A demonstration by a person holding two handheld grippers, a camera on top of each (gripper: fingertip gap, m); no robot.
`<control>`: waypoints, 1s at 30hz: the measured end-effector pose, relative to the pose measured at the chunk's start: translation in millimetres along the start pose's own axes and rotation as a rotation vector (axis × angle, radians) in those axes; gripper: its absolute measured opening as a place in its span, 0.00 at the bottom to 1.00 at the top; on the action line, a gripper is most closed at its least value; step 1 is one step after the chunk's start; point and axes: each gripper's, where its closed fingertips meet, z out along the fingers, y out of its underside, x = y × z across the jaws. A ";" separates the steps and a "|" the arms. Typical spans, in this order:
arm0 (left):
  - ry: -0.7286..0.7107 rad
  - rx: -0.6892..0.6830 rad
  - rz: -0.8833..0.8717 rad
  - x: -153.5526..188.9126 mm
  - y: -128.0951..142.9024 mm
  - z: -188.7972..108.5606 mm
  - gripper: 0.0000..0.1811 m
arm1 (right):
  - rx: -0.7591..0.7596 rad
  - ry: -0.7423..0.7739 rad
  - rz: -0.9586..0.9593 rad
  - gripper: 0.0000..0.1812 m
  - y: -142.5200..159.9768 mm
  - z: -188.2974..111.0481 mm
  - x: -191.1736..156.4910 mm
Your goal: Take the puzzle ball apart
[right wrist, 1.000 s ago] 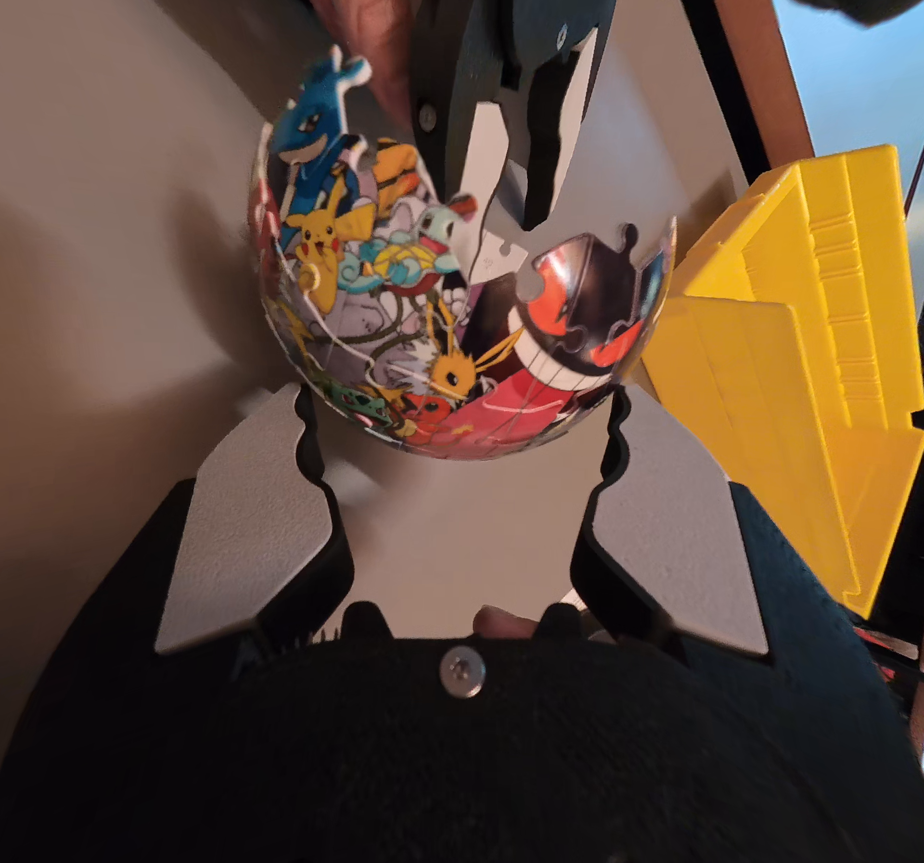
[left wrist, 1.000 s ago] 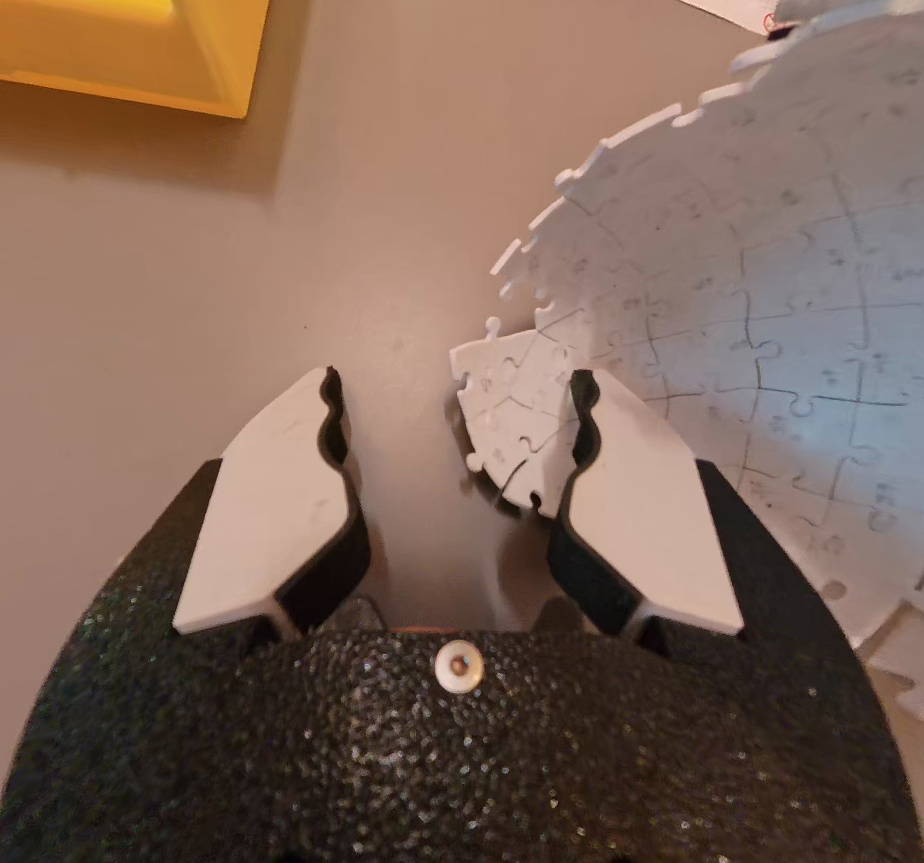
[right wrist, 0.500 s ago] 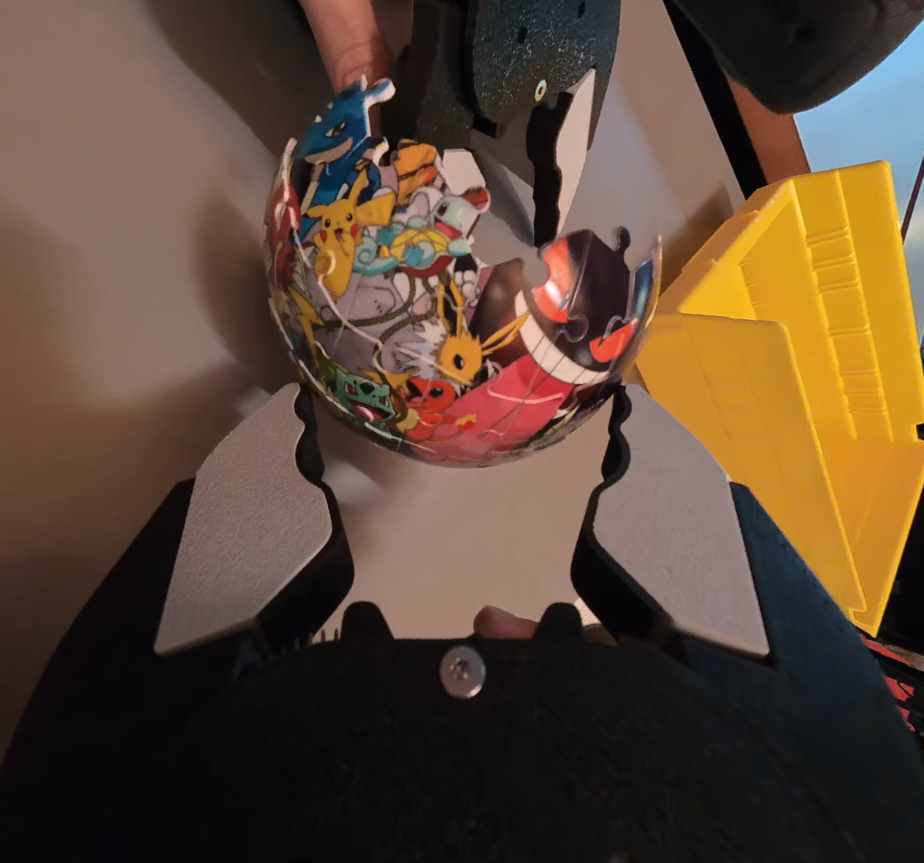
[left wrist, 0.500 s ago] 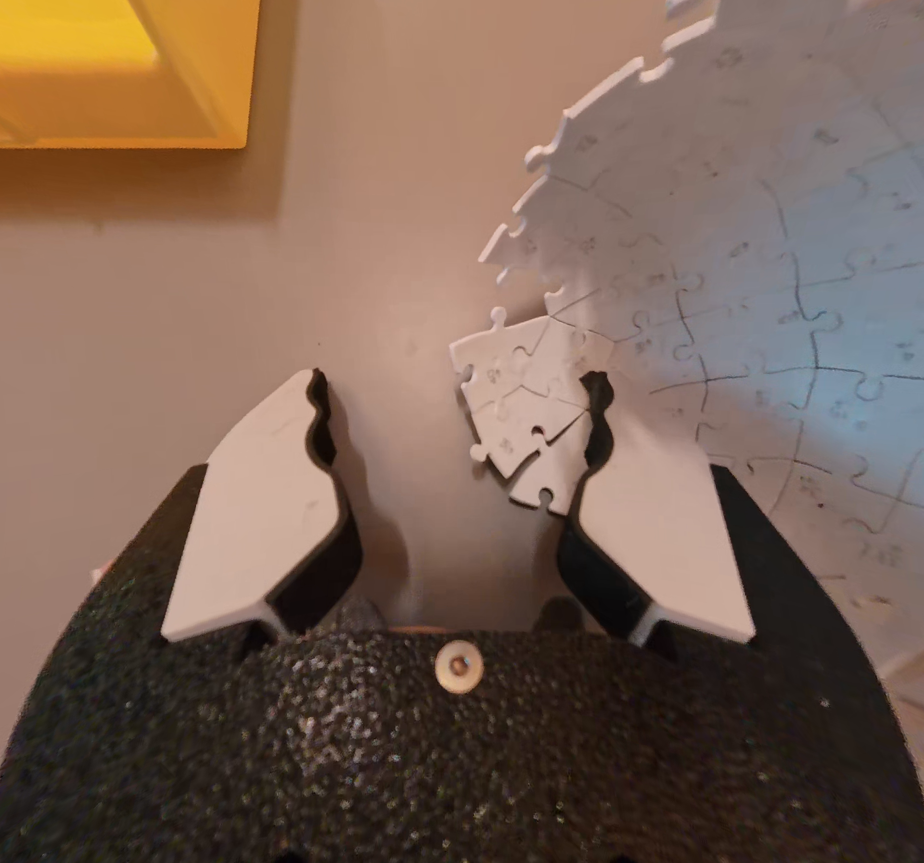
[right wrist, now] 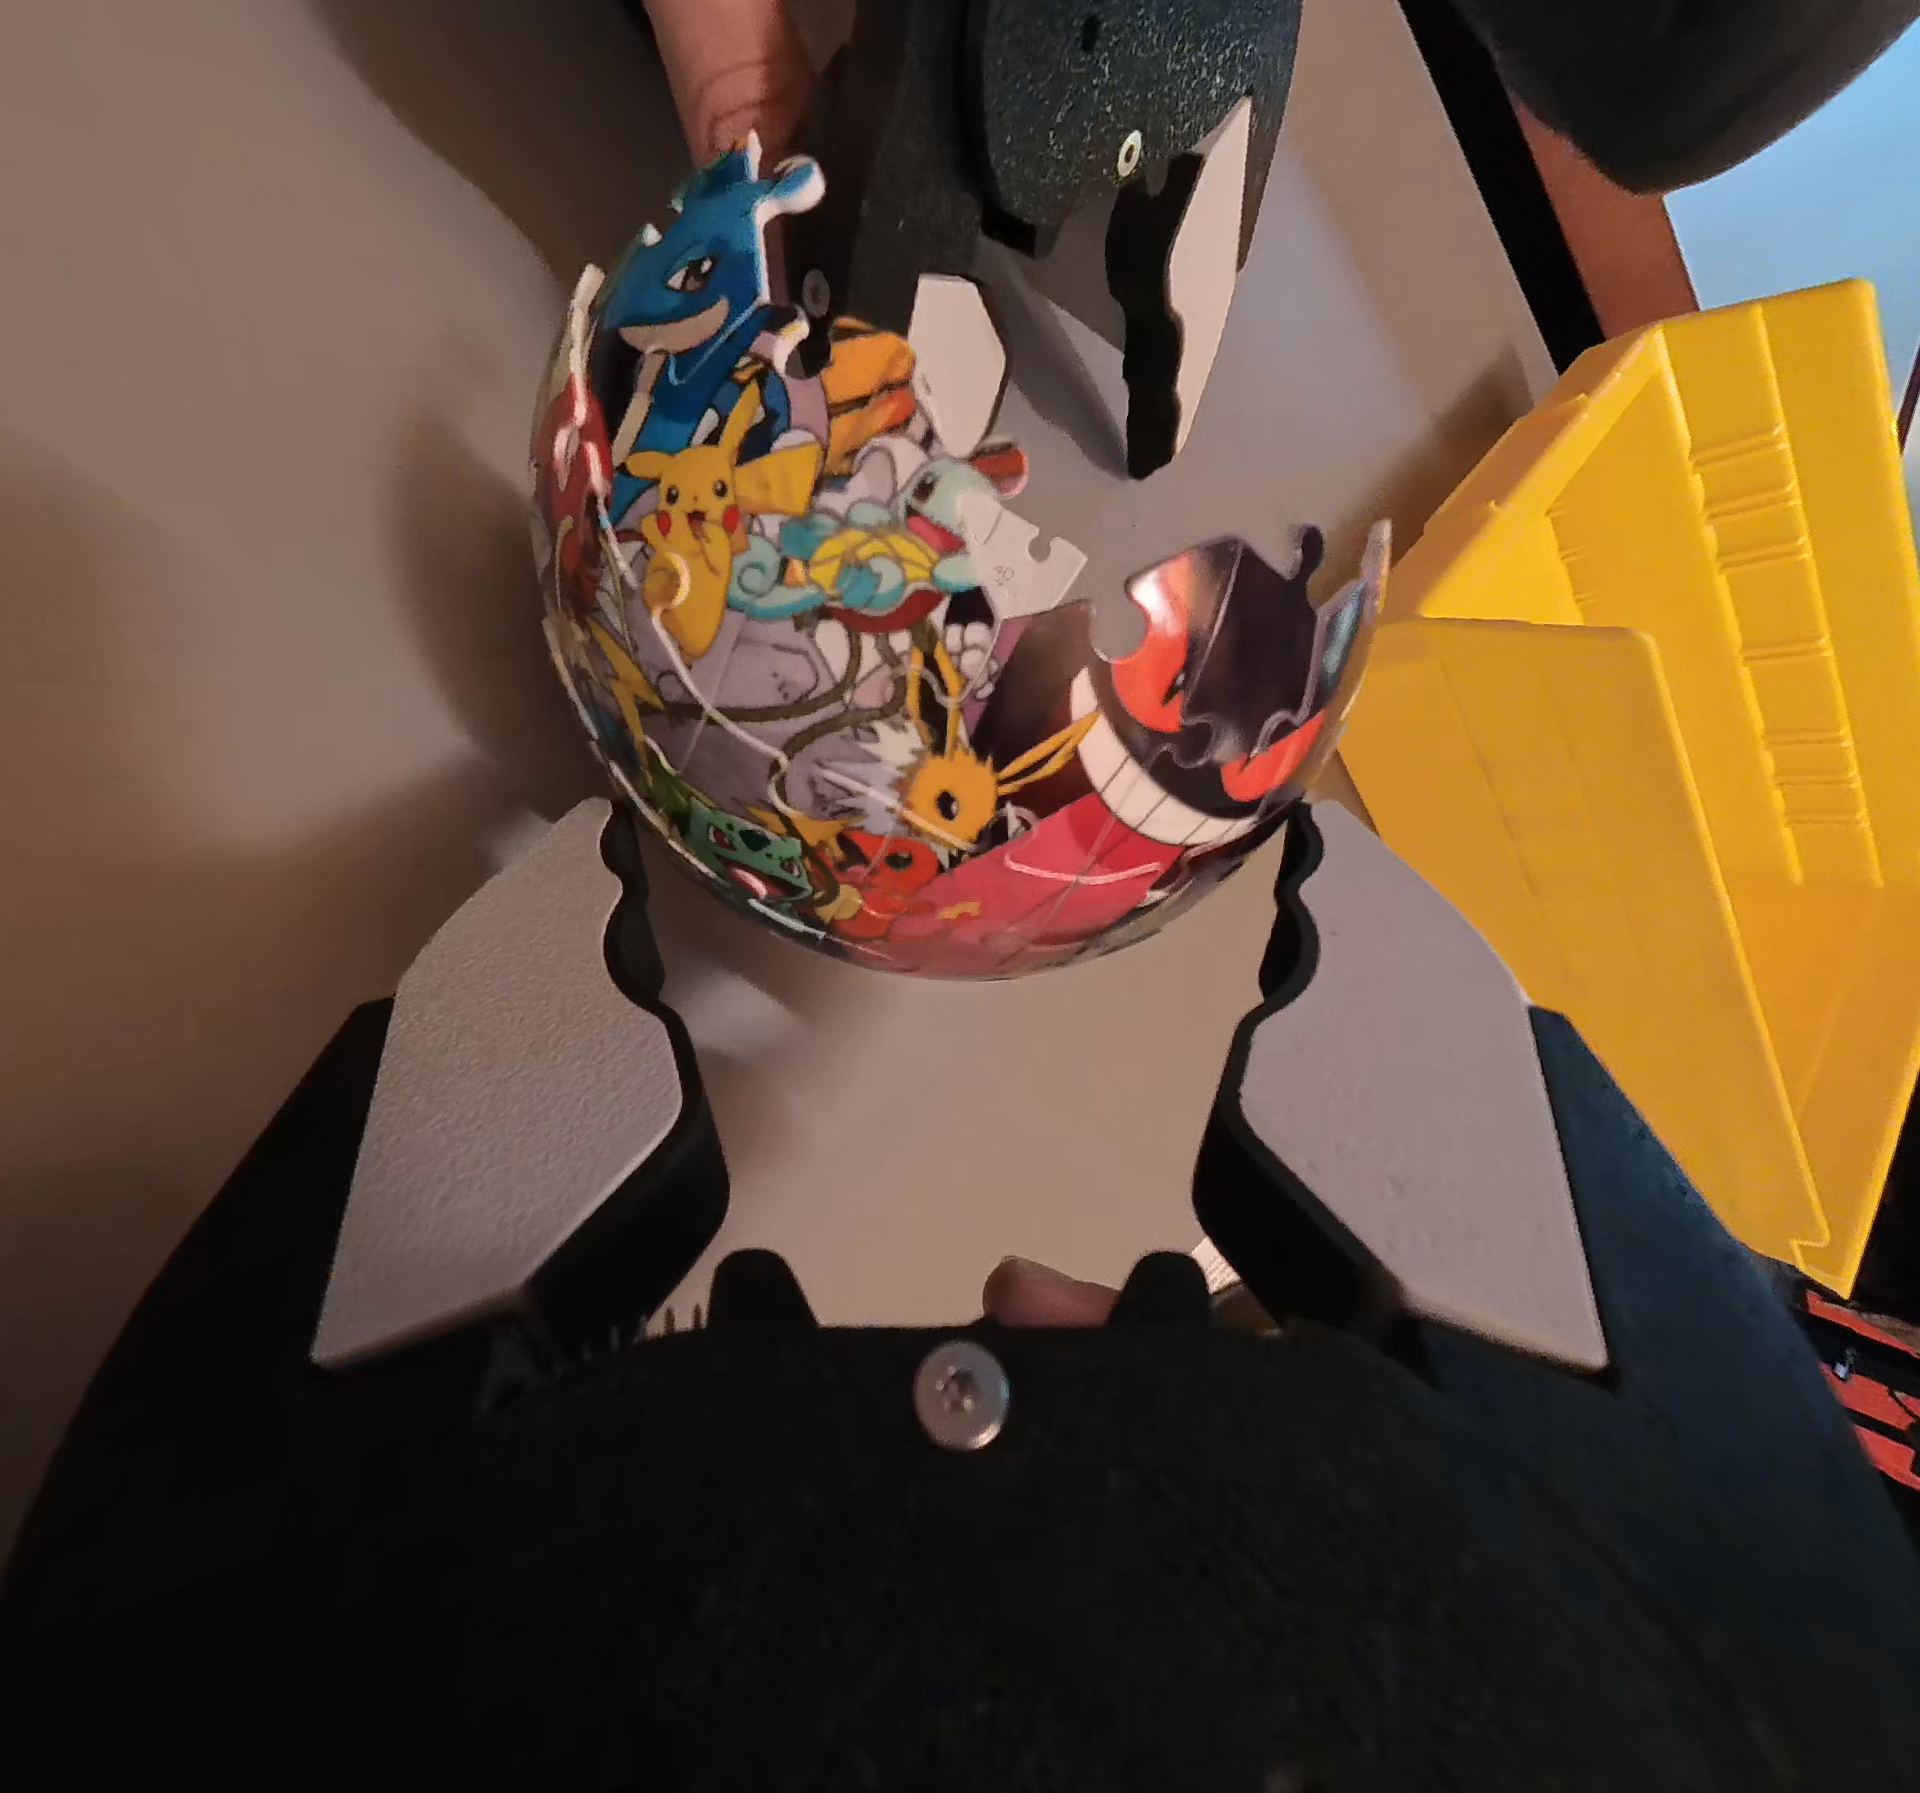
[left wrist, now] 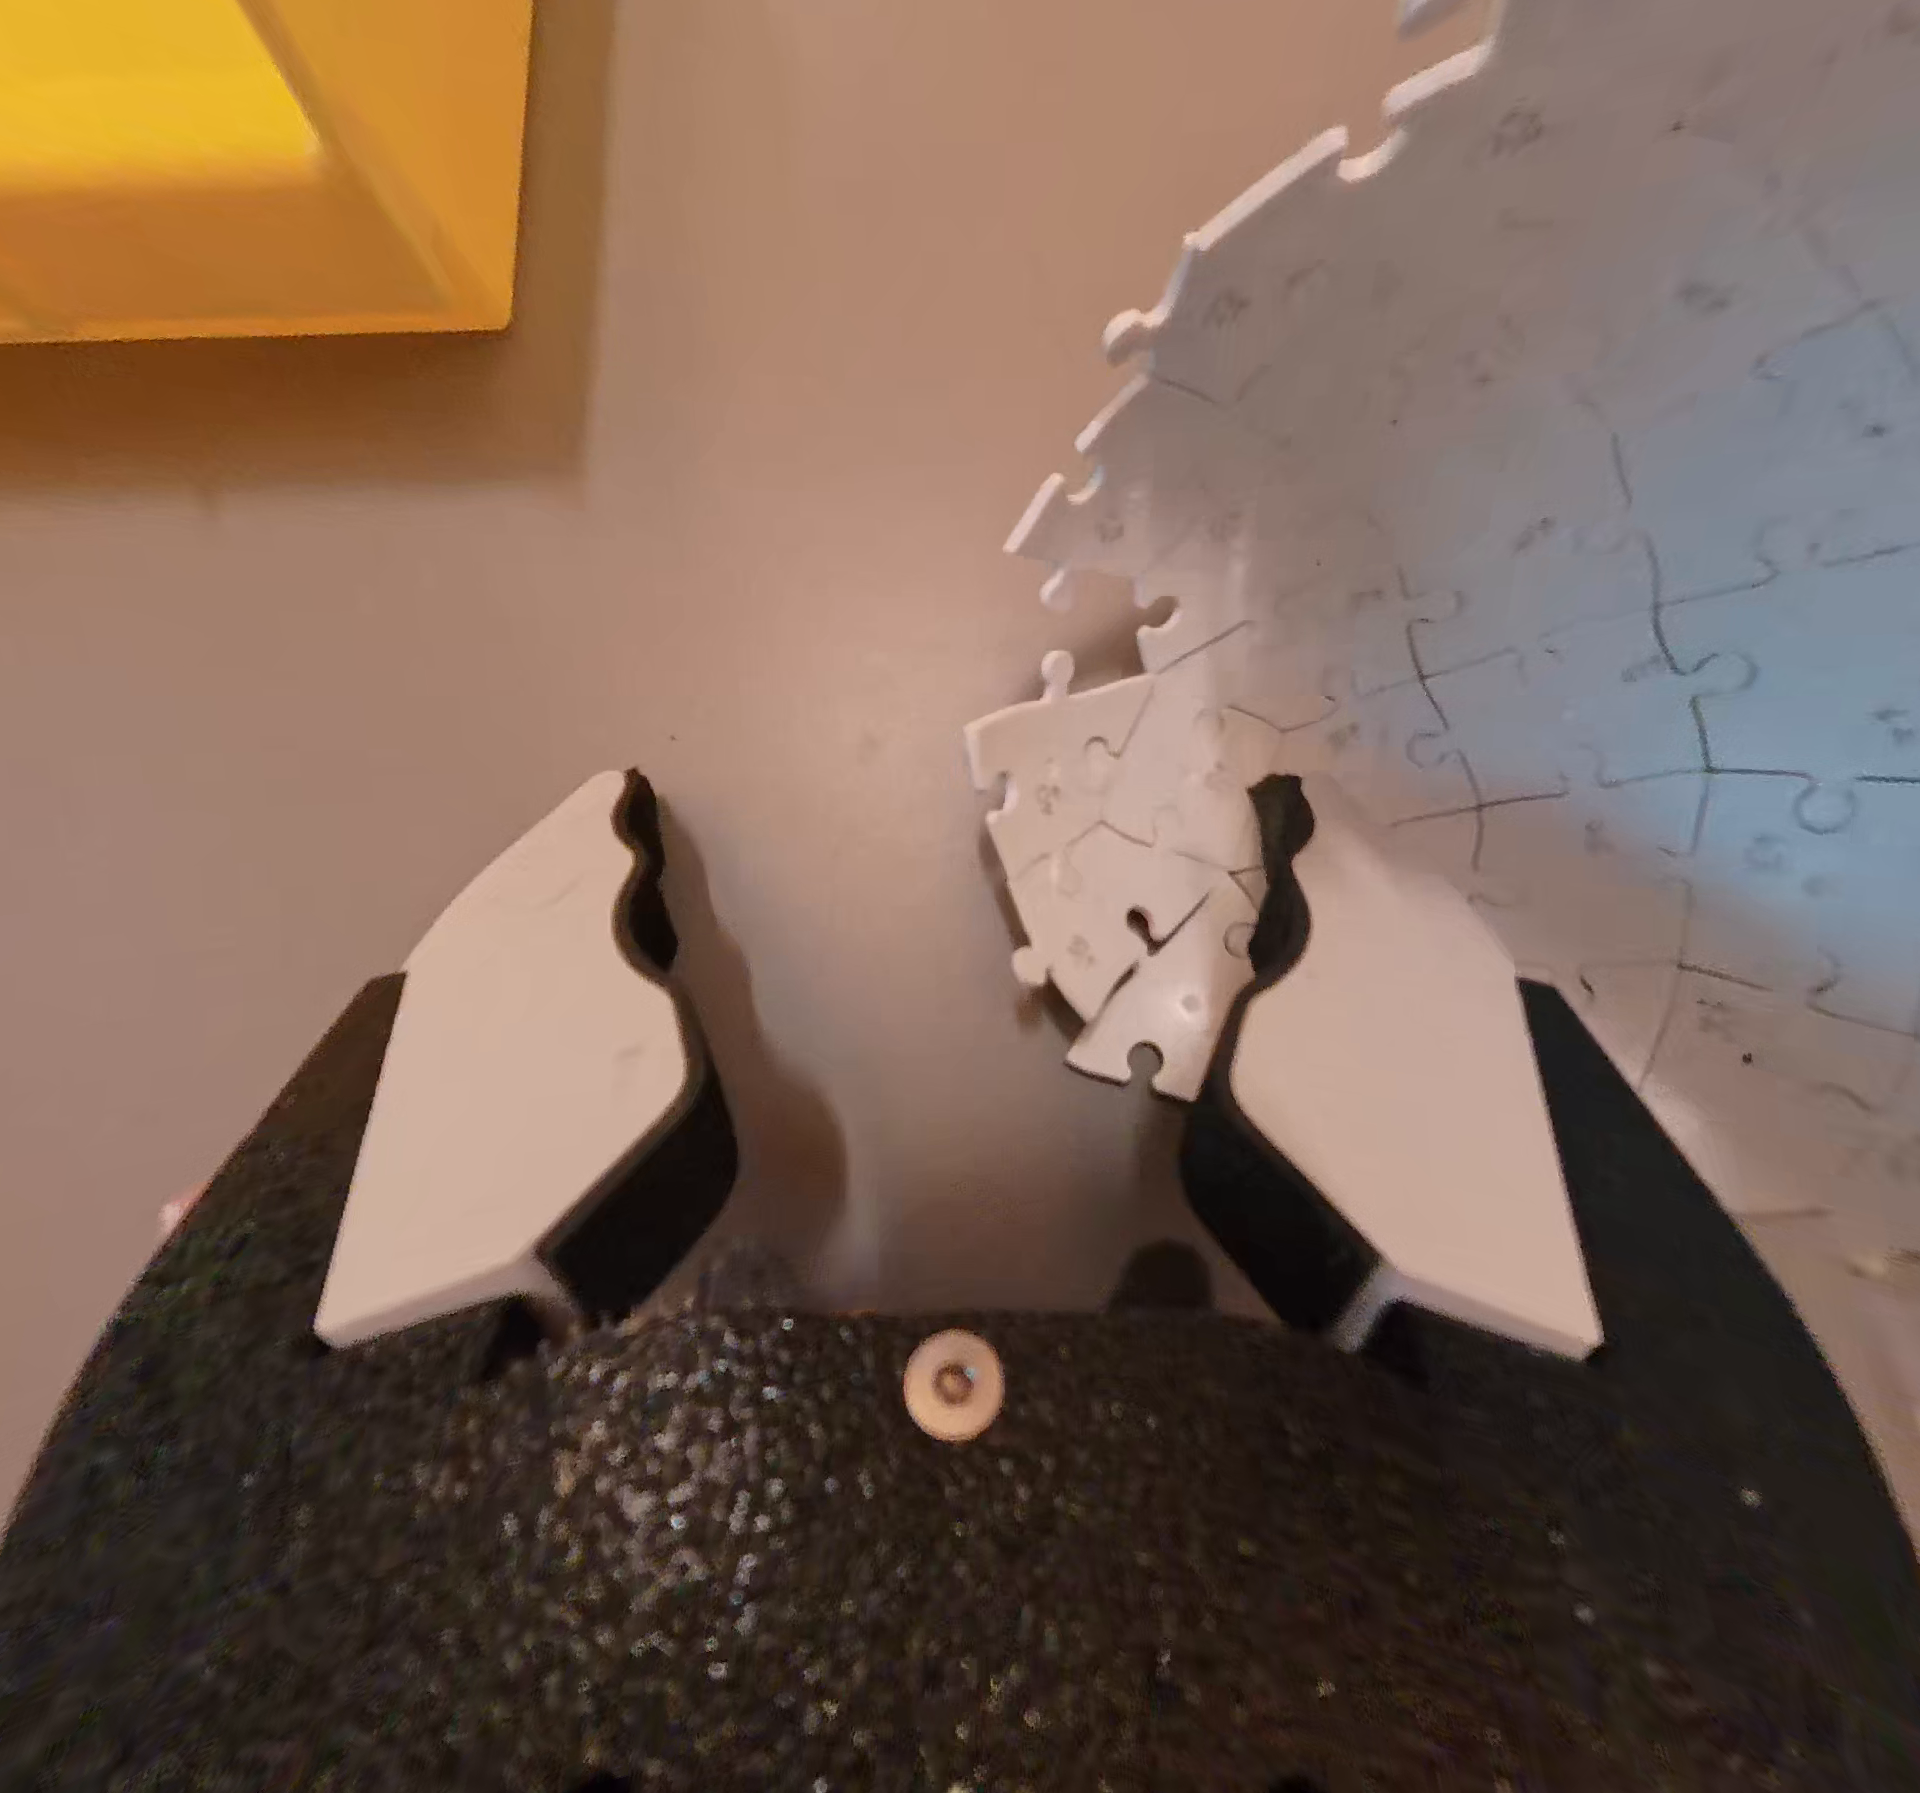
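Puzzle ball (right wrist: 935, 663), a half-open shell at frame centre on the bench (right wrist: 260, 393). Right gripper (right wrist: 961, 870) fingers spread, cradling its underside. Left gripper (left wrist: 951, 870) fingers spread at a loosened cluster of pieces (left wrist: 1122, 870); pinching that cluster while steadying the shell should free it cleanly.

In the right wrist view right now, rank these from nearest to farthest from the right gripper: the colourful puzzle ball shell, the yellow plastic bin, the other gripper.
1. Colourful puzzle ball shell: at the right gripper fingertips, between them.
2. Yellow plastic bin: on the right, just beyond the right finger.
3. Left gripper: beyond the shell, at its far rim, top centre.
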 end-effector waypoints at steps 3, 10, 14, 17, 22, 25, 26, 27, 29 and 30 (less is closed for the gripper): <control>0.010 -0.003 -0.002 1.3 0.3 -0.4 0.61 | -0.006 0.007 -0.009 0.63 0.6 -0.7 0.2; 0.057 0.123 -0.142 -8.6 -20.7 -28.1 0.54 | -0.016 0.027 -0.022 0.63 -0.1 -3.2 2.2; -0.011 0.049 -0.147 -25.9 -6.6 -40.5 0.54 | -0.015 0.034 -0.036 0.63 -3.5 -3.4 1.9; -0.041 -0.056 -0.086 -27.4 12.3 -40.8 0.54 | -0.025 0.040 -0.050 0.63 -4.0 -3.4 1.5; -0.008 -0.115 -0.037 -14.1 20.5 -37.2 0.54 | -0.034 0.045 -0.067 0.63 -6.2 -3.6 1.1; -0.017 -0.143 -0.022 -12.9 24.9 -31.9 0.54 | -0.033 0.052 -0.087 0.62 -10.8 -3.8 1.0; -0.012 -0.142 -0.025 -11.7 24.7 -31.1 0.53 | -0.033 0.053 -0.095 0.62 -12.8 -3.7 0.7; -0.016 -0.145 -0.024 -11.7 24.9 -30.5 0.54 | -0.031 0.053 -0.103 0.62 -15.2 -3.4 0.5; -0.029 -0.145 -0.019 -13.2 24.9 -29.8 0.54 | -0.016 0.051 -0.112 0.62 -21.0 -2.2 0.4; -0.033 -0.145 -0.018 -13.6 25.3 -29.3 0.54 | -0.007 0.048 -0.113 0.62 -23.8 -1.6 0.6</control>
